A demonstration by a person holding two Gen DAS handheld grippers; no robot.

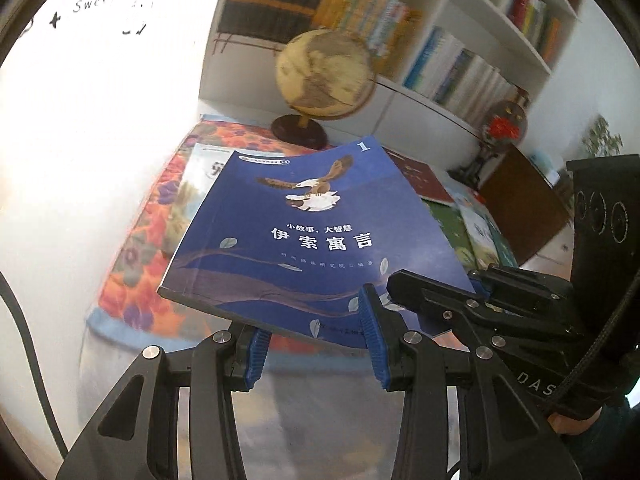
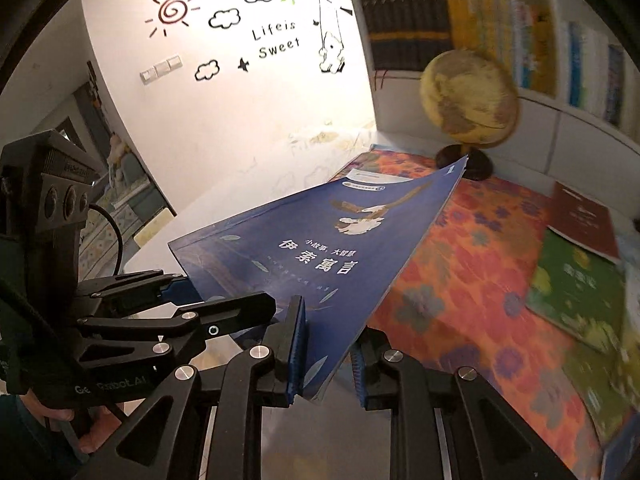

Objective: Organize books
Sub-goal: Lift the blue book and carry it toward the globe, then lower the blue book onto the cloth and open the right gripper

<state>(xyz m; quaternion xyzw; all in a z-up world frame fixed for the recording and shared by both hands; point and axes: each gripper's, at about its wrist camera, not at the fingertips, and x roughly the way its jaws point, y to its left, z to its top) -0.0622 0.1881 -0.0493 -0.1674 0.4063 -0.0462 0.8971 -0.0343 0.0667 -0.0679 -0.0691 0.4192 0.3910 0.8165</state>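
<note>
A white wall with drawn clouds, a sun and the words "Life is Sweet" stands behind the scene. Next to it is a white bookshelf, full of upright books. Below the shelf lies the surface, covered by an orange cloth with flowers.

The blue book, with a flying bird and white Chinese letters on its cover, is in the air above the left part of this surface, tilted, with its top edge toward the shelf. Behind it a yellowish globe stands on a dark round foot on the cloth, near the shelf.

A green book and a red-brown book lie flat at the right side of the surface, touching each other. A pale book lies partly hidden under the blue one.

My right tool is clamped on the near right corner of the blue book. The near edge of the book passes between the fingers of my left tool, but I cannot tell if its pads press on it.
</note>
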